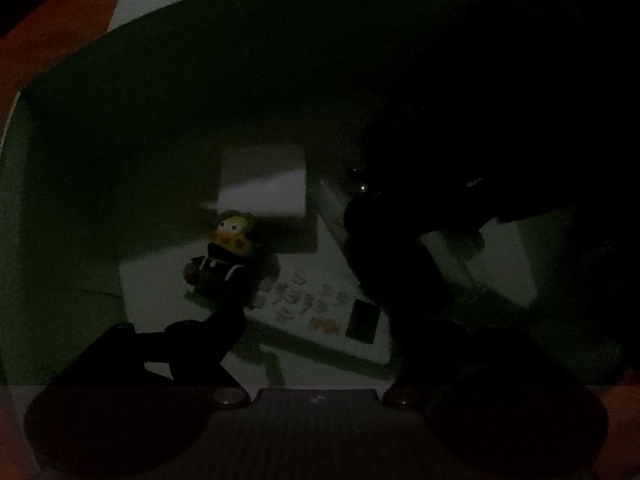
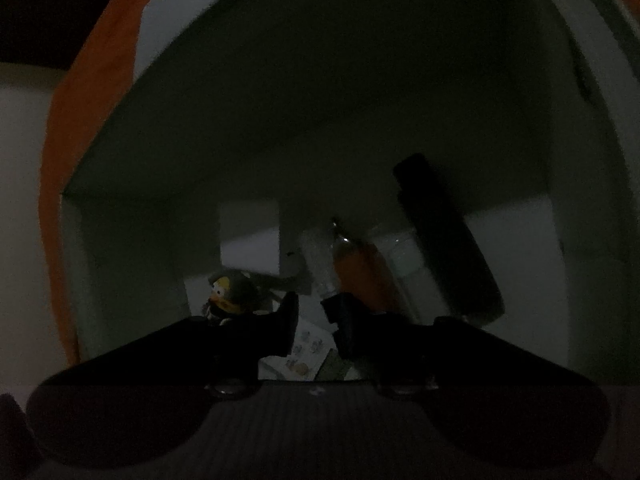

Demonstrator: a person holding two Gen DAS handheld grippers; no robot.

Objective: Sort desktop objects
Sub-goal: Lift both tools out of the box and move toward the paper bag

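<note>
Both views look down into a dim white box (image 1: 72,184). A small duck figure (image 1: 230,248) with a yellow face and dark clothes stands on a sticker sheet (image 1: 296,300) at the bottom. My left gripper (image 1: 316,320) is open above the sheet, its left finger (image 1: 208,332) just below the duck. The other gripper's dark body (image 1: 440,200) fills the right side of that view. In the right wrist view my right gripper (image 2: 314,320) is open just above the sheet (image 2: 308,348), with the duck (image 2: 230,290) to its left and an orange object (image 2: 360,276) by its right finger.
A white block (image 1: 268,188) stands behind the duck. A long black object (image 2: 444,240) leans against the box's right wall. A small dark card (image 1: 362,320) lies on the sheet. An orange surface (image 1: 52,20) surrounds the box.
</note>
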